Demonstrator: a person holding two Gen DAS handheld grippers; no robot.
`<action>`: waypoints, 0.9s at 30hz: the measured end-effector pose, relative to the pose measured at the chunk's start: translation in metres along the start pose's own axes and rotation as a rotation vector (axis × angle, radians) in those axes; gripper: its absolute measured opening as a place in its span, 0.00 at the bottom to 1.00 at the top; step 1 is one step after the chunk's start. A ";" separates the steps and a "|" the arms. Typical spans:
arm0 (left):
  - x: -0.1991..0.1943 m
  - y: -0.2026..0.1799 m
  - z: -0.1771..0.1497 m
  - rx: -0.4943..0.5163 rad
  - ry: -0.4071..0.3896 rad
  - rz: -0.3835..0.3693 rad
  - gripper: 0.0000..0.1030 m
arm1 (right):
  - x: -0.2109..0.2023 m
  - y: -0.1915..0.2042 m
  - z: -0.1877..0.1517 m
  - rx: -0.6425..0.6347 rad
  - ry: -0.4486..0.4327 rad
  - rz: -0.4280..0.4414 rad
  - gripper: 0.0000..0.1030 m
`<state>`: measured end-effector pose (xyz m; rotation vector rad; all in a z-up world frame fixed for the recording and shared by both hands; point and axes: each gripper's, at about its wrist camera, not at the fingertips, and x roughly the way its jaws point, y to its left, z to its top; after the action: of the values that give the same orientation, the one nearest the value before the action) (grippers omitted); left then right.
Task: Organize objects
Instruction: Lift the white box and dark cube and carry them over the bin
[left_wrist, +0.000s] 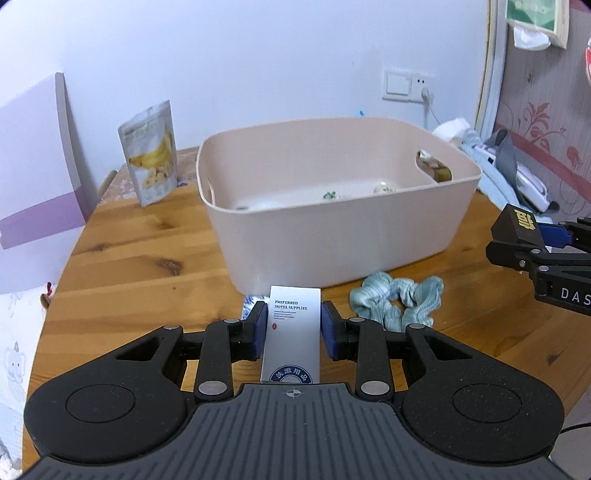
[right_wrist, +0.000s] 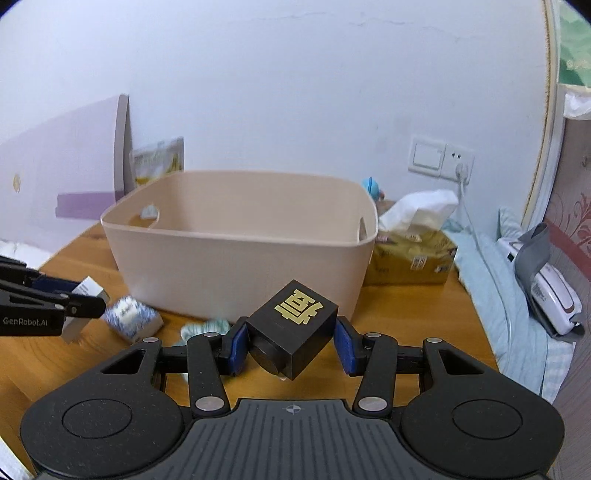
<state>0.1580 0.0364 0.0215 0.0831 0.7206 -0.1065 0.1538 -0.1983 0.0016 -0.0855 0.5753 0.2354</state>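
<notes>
My left gripper (left_wrist: 294, 325) is shut on a white hotel-supplies box (left_wrist: 291, 332), held just in front of the pink bin (left_wrist: 332, 236). My right gripper (right_wrist: 291, 338) is shut on a black cube with a gold character (right_wrist: 293, 332), tilted, in front of the bin (right_wrist: 240, 273). The right gripper with the cube (left_wrist: 515, 225) also shows at the right edge of the left wrist view. The left gripper with the white box (right_wrist: 86, 291) shows at the left of the right wrist view. The bin holds a few small items (left_wrist: 328, 194).
On the wooden table (left_wrist: 147, 258) lie a teal scrunchie (left_wrist: 397, 302) and a blue-patterned packet (right_wrist: 131, 317). A banana-chip pouch (left_wrist: 151, 153) stands at the back left. A tissue pack (right_wrist: 413, 251) sits right of the bin. A bed with devices (right_wrist: 546, 288) borders the right.
</notes>
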 end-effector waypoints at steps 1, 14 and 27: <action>-0.002 0.001 0.002 -0.001 -0.008 0.002 0.31 | -0.002 0.000 0.002 0.006 -0.009 0.000 0.44; -0.023 0.016 0.043 0.002 -0.119 0.028 0.31 | -0.014 -0.002 0.038 0.011 -0.119 -0.020 0.44; -0.014 0.015 0.094 0.031 -0.200 0.029 0.31 | -0.003 -0.005 0.078 -0.002 -0.191 -0.044 0.44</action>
<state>0.2110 0.0420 0.1014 0.1109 0.5181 -0.0970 0.1938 -0.1928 0.0691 -0.0764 0.3826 0.1982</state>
